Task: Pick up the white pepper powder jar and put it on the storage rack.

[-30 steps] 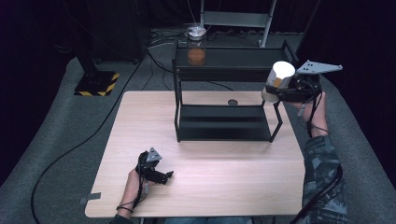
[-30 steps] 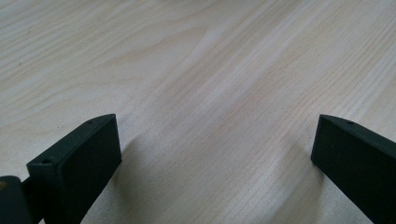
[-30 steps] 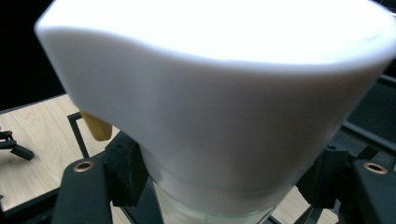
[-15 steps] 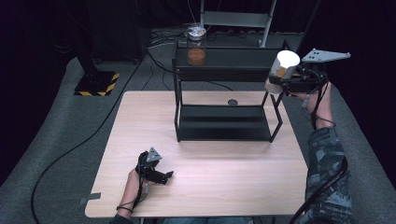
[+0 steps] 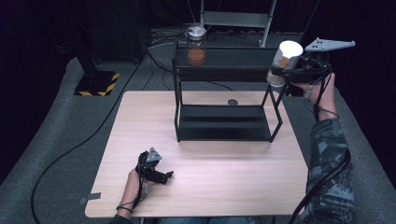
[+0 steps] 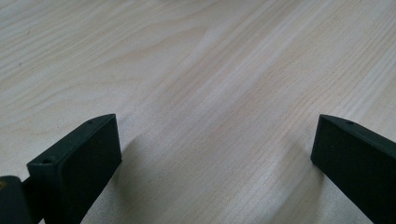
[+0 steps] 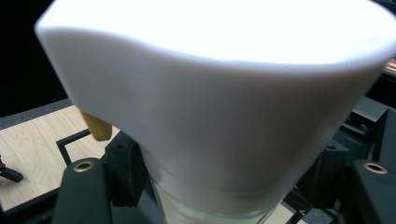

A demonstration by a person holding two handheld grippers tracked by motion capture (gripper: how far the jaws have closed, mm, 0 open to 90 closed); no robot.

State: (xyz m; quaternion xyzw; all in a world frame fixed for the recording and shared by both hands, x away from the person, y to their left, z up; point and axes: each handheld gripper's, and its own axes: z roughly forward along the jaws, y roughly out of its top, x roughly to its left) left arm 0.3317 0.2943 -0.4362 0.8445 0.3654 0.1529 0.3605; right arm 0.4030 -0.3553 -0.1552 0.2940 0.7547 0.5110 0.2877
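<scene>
Near edge, left: the left hand-held gripper [image 5: 169, 175] lies low on the tabletop [image 5: 224, 186], jaws spread wide w/ bare wood grain between them (its own view looks straight along the boards). Person's hand wraps its body from the near side.

Mid tabletop: a black two-level rack [image 5: 224, 116] stands toward the far half, lower shelf dark, top shelf level w/ the far edge. A small dark round item [image 5: 232, 101] sits on the wood just behind the lower shelf; can't tell what it is.

Right side, raised: the right hand-held gripper [image 5: 276, 74] is held up in the air beside the rack's right end, about level w/ the top shelf, jaws pinching a jar w/ white lid [image 5: 283, 63]. Jar is tilted, lid up and a bit right, clear glass below the lid, yellowish tag at its side. Not touching the rack.

Far: a glass jar w/ orange-brown contents [image 5: 196, 46] stands upright on the top shelf, left part.
</scene>
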